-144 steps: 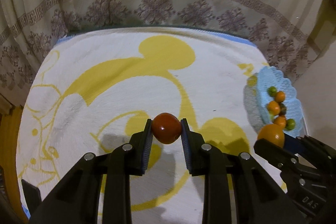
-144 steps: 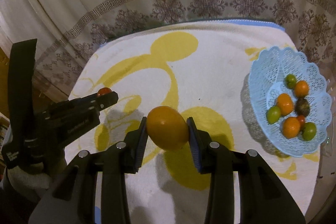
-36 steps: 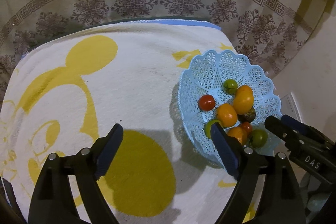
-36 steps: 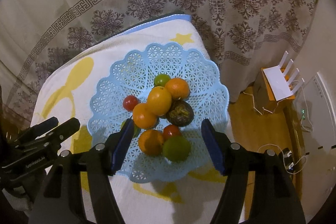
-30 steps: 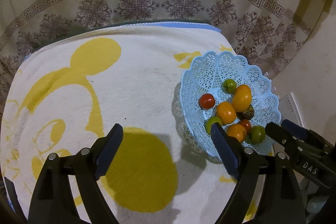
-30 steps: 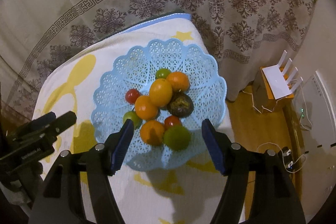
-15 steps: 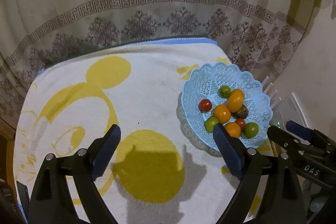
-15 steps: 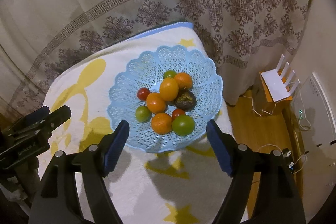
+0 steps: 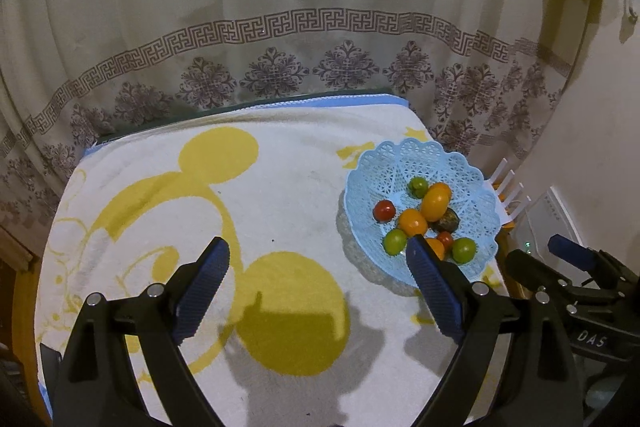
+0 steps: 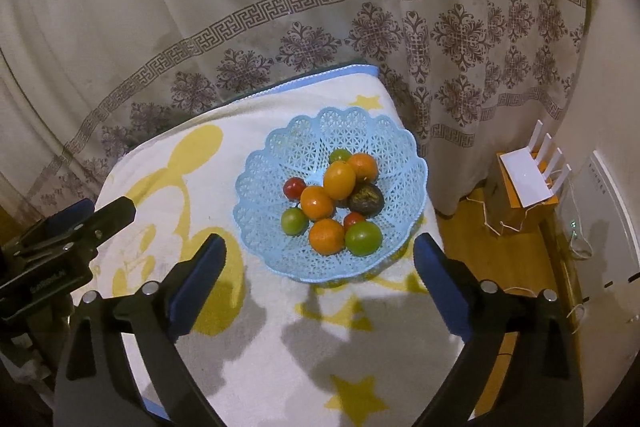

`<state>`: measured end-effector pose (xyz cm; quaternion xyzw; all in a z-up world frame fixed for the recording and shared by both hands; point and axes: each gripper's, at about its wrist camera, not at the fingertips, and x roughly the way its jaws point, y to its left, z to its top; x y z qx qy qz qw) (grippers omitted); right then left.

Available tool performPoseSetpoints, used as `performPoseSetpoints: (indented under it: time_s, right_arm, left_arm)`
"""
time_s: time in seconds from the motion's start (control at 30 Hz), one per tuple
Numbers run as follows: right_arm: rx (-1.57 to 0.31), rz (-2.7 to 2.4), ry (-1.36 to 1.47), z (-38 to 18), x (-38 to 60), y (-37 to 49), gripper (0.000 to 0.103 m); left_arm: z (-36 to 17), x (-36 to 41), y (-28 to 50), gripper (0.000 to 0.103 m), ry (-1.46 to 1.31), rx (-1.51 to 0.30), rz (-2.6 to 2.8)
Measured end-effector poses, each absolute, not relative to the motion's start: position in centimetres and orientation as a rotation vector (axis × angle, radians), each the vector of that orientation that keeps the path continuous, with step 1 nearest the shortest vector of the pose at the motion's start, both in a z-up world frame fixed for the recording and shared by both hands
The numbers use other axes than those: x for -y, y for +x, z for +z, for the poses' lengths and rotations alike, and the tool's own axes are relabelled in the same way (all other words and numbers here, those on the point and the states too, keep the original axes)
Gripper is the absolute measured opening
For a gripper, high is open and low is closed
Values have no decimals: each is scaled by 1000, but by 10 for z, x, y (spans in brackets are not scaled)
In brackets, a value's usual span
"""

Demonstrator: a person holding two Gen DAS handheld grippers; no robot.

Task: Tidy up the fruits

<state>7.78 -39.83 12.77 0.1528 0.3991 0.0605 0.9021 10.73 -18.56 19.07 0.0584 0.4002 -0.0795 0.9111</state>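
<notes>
A light blue lattice basket (image 10: 280, 255) (image 9: 472, 167) stands at the right end of the towel-covered table. It holds several fruits: oranges (image 10: 339, 179), green ones (image 10: 362, 237), small red tomatoes (image 10: 294, 187) and a dark one (image 10: 365, 200). My right gripper (image 10: 320, 247) hangs above the basket's near rim with its jaws opening wide and nothing between them. My left gripper (image 9: 318, 249) is open and empty over the towel, left of the basket; its right finger (image 9: 430, 277) overlaps the basket's near edge in the left wrist view.
A white towel with a yellow cartoon print (image 9: 216, 195) covers the table. A patterned curtain (image 9: 320, 39) hangs right behind it. To the right, on the wooden floor, stand a white router on an orange box (image 10: 528, 183) and a white appliance (image 10: 604, 223).
Both grippers have risen and drawn back from the basket, which now looks smaller. The right jaws have spread wider. The orange and the tomato held earlier now lie in the basket.
</notes>
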Motion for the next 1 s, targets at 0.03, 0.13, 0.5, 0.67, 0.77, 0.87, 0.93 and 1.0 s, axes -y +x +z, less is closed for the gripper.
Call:
performPoseSetpoints:
  time_s: [0.03,0.13,0.5,0.67,0.77,0.87,0.93,1.0]
  right_arm:
    - [-827,124,318,128,399,76,97]
    - [-825,117,318,128,400,72,98]
    - [-769,88,251,142,400,58,99]
    - [-758,82,237,145,400,56,99]
    - [-751,76,226,147,400,55,99]
    - [-745,73,220,148,400,54,99]
    - [-741,71,215,149,400,54,99]
    - [-738,69,209,149,399,54,99]
  left_arm:
    - [191,186,105,89,121,-824,-166]
    - [192,189,101,89,124,-818,-170]
    - [196,199,91,94,138,-814,-182]
    - [196,204,88,94,156,-809,-185]
    - [198,206,85,94,164,-800,-181]
    - [199,207,84,94,168,-793,-181]
    - [200,208,84,94,171,-794,-177]
    - [200,210,84,94,176,-794,-178]
